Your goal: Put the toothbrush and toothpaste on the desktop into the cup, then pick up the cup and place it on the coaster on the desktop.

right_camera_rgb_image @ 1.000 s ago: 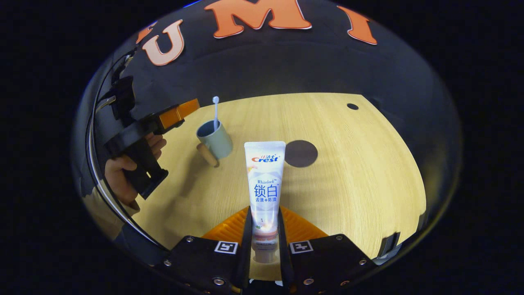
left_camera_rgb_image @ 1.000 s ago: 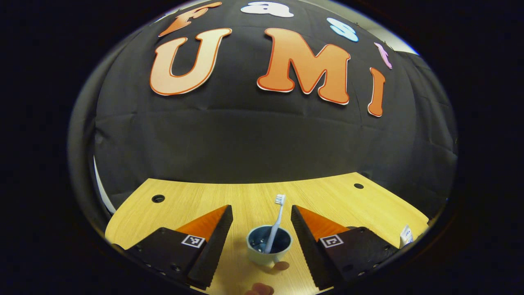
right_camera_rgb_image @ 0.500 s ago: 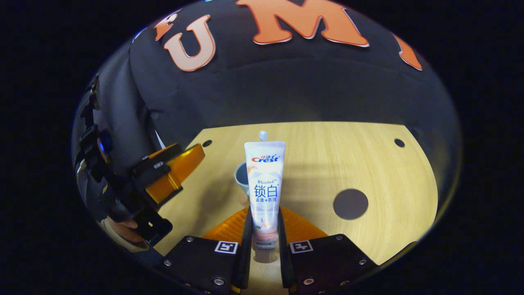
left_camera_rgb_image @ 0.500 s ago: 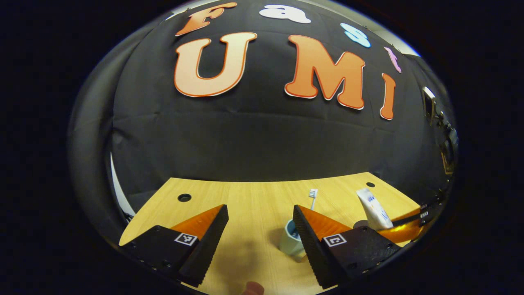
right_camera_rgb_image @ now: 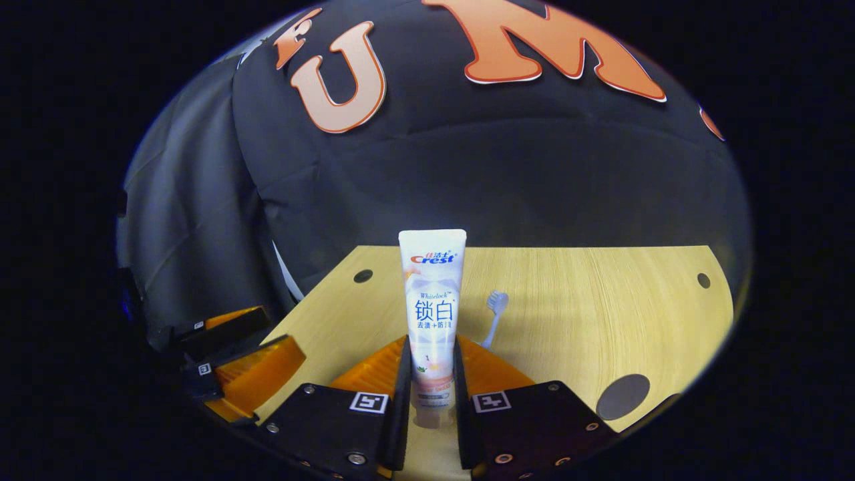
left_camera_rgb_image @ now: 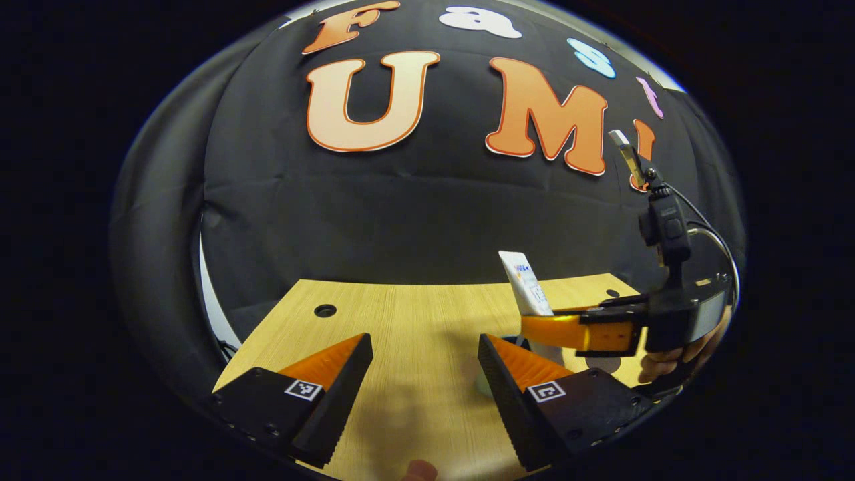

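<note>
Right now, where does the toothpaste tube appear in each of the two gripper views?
Left gripper view: toothpaste tube right of centre, standing up from the right gripper.
Right gripper view: tube at centre, upright, clamped between that gripper's own fingers.
Shared landmark: the wooden desktop with round holes near its far edge.

Both views are sharp at the centre and bend hard toward the rim, where the desk (right_camera_rgb_image: 588, 314) edge curves and detail goes soft and dim. Light falls from above, bright and even on the pale wood, while the black cloth wall (left_camera_rgb_image: 401, 220) soaks it up. In the left gripper view a soft grey shadow lies on the desk between the 2 fingers. The toothpaste (right_camera_rgb_image: 431, 314) tube is well lit, with mild glare low on its face.
</note>
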A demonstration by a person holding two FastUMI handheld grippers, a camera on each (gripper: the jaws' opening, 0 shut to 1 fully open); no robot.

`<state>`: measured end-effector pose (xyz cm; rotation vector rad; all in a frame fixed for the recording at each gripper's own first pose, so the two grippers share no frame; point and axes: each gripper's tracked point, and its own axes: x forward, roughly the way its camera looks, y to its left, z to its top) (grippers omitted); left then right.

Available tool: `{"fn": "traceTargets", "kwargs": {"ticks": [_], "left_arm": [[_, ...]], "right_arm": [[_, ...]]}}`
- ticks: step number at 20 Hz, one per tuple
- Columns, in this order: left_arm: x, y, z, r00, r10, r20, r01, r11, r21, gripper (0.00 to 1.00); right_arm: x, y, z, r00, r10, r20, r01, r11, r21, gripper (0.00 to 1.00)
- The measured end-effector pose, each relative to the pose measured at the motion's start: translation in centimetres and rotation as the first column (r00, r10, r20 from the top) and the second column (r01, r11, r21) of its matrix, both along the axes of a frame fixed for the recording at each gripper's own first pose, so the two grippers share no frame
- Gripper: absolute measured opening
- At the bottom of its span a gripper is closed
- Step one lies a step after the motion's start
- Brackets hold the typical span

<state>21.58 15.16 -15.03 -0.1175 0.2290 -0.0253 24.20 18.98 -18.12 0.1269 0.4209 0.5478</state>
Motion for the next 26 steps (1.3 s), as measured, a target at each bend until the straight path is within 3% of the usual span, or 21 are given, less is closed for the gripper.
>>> {"fn": "traceTargets", "kwargs": {"ticks": [8,9,10,15,20,21,22,25,26], "left_arm": [[-0.4,-0.6,-2.7,0.998,0.021,-0.067,-0.024,0.999,-0.044,0.95],[-0.4,-0.8,-3.2,0.997,0.021,-0.078,-0.025,0.999,-0.043,0.95],[-0.4,-0.9,-3.5,0.996,0.02,-0.087,-0.023,0.999,-0.041,0.96],[0.1,-2.0,-3.9,0.996,0.001,-0.093,-0.001,1.0,-0.001,0.95],[0.7,-3.2,-3.6,0.996,-0.01,-0.092,0.01,1.0,0.0,0.95],[0.8,-3.7,-3.8,0.995,-0.015,-0.097,0.015,1.0,-0.002,0.96],[1.1,-4.1,-3.8,0.995,-0.023,-0.099,0.023,1.0,-0.003,0.96],[1.5,-6.4,-4.0,0.991,-0.06,-0.118,0.059,0.998,-0.009,0.96],[1.8,-7.2,-4.0,0.989,-0.08,-0.124,0.079,0.997,-0.014,0.96]], "right_arm": [[2.3,1.1,-1.5,0.974,0.087,0.21,-0.079,0.996,-0.047,0.33],[2.4,1.0,-1.8,0.971,0.085,0.223,-0.074,0.996,-0.059,0.37],[2.4,1.0,-1.9,0.969,0.086,0.233,-0.074,0.995,-0.059,0.33],[2.4,0.3,-2.1,0.962,0.097,0.254,-0.085,0.995,-0.055,0.36],[1.4,-1.0,0.6,0.948,0.09,0.306,-0.074,0.995,-0.064,0.39],[1.0,-1.5,1.1,0.949,0.088,0.303,-0.072,0.995,-0.063,0.46],[0.3,-2.0,1.7,0.95,0.088,0.298,-0.072,0.995,-0.065,0.4],[-1.5,-4.2,4.6,0.948,0.081,0.309,-0.065,0.996,-0.064,0.55],[-2.0,-5.1,5.6,0.947,0.073,0.313,-0.056,0.996,-0.063,0.5]]}}
